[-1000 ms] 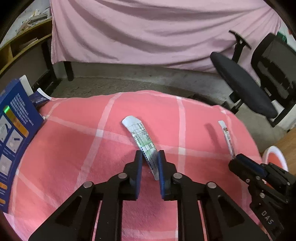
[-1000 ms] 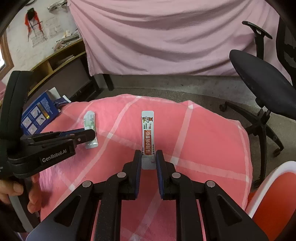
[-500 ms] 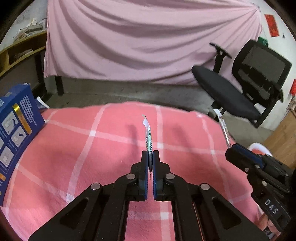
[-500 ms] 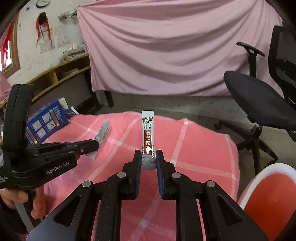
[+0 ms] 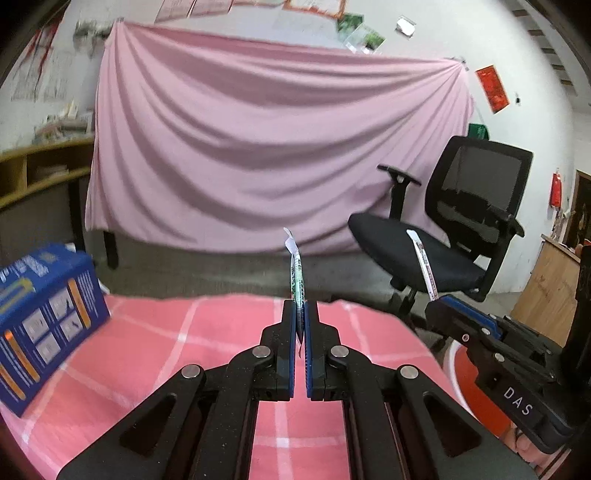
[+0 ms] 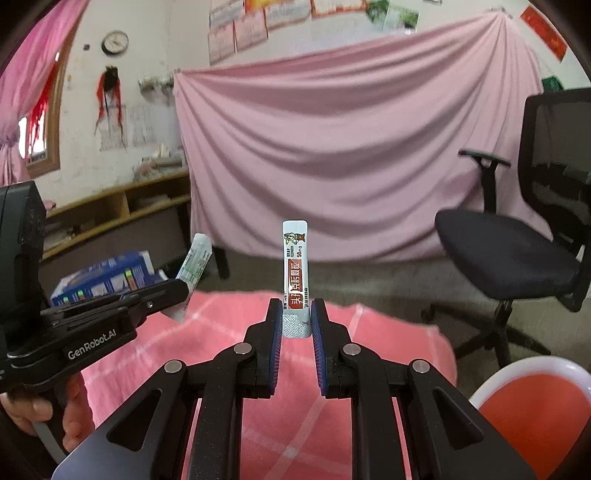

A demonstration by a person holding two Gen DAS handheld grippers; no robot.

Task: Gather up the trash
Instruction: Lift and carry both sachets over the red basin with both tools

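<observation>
Two tools, left tool [image 5: 300, 314] pinching green sachet [image 5: 297, 280], right tool [image 6: 296, 317] pinching red sachet [image 6: 295, 266]

Glossy foil sachets [image 6: 295, 266] in matt black plastic claws [image 6: 296, 314], above a soft checked pink cloth [image 5: 184, 332], cardboard box [image 5: 44, 314] nearby.

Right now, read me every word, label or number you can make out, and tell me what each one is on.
"GenRobot.AI": on the left gripper, side of its body.
"DAS": on the right gripper, body.
"50mg": on the red sachet it holds; the large Chinese characters below are not read with confidence.
Green sachet: print too small to read.
Blue box: print blurred.
Wall posters: blurred.
</observation>
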